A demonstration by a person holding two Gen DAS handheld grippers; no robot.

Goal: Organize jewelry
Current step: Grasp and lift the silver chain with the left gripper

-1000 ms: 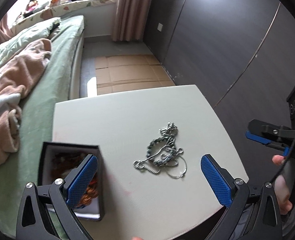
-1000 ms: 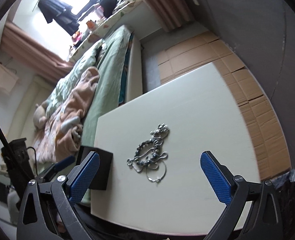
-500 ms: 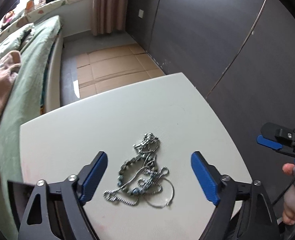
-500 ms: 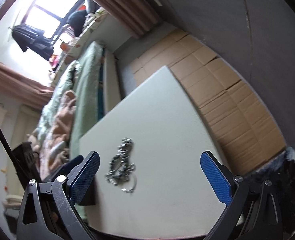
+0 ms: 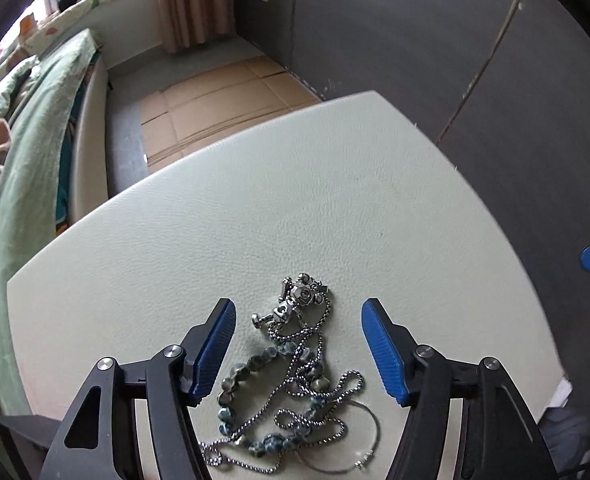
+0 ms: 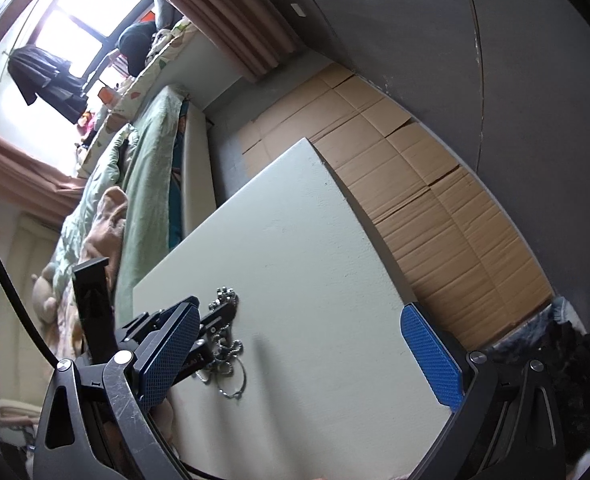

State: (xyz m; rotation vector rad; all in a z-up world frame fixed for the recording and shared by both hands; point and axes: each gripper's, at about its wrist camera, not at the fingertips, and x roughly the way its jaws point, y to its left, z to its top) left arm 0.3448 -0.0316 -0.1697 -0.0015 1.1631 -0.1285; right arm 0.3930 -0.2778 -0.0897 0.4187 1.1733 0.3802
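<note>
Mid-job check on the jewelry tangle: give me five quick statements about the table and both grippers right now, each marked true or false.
1. The jewelry tangle lies on the white table. True.
2. The left gripper is clamped on the tangle. False: its jaws, just closing, straddle it with gaps either side.
3. The right gripper is open and empty. True.
4. The tangle holds a grey-blue bead bracelet and silver chains. True.
5. The floor beyond the table is bare. False: flattened cardboard covers it.
</note>
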